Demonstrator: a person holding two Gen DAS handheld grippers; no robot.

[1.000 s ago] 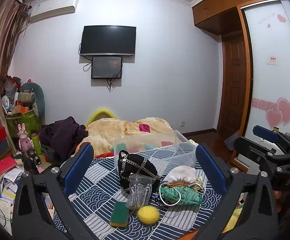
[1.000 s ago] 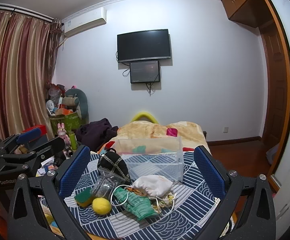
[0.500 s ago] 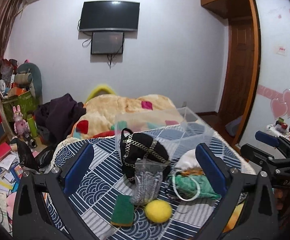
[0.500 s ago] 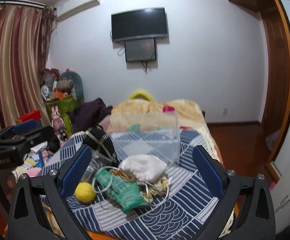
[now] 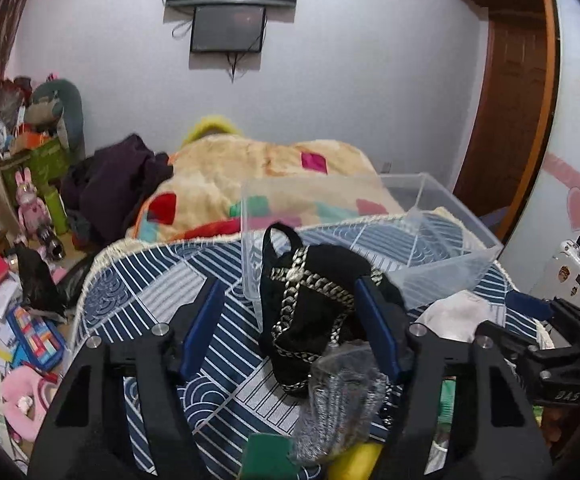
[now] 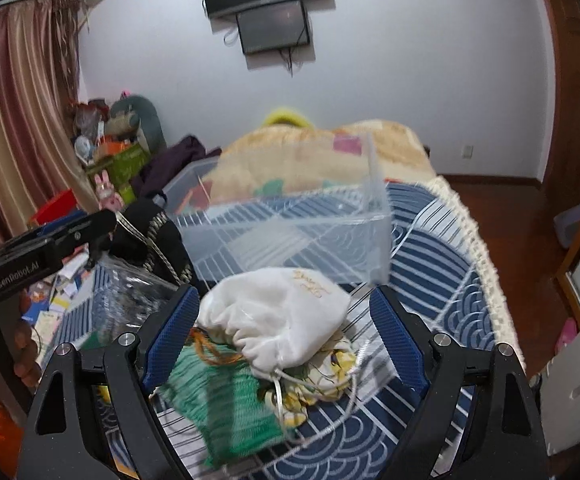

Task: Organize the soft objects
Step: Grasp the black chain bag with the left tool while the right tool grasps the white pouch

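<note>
Left wrist view: the left tool (image 5: 290, 324) has its blue fingers (image 5: 201, 326) spread apart with nothing clamped, and the black bag (image 5: 310, 304) with the metal chain lies between them on the blue patterned bedspread (image 5: 149, 276). That bag leans against the near wall of the clear plastic bin (image 5: 430, 224), on the bin's left. A crinkled clear pouch (image 5: 338, 412) sits just in front of the black bag, closer to the tool's base, with a green sponge (image 5: 265, 456) and a yellow ball (image 5: 358, 460) at the bottom edge.

In the right wrist view, the right tool (image 6: 285, 328) is likewise spread wide and holds nothing. The white drawstring pouch (image 6: 277, 316) lies between its fingers, directly in front of the clear plastic bin (image 6: 290, 232) and close to its near wall. The pouch rests on a green knitted piece (image 6: 225, 412) and a floral cloth (image 6: 322, 376), both nearer the tool than the bin.
</note>
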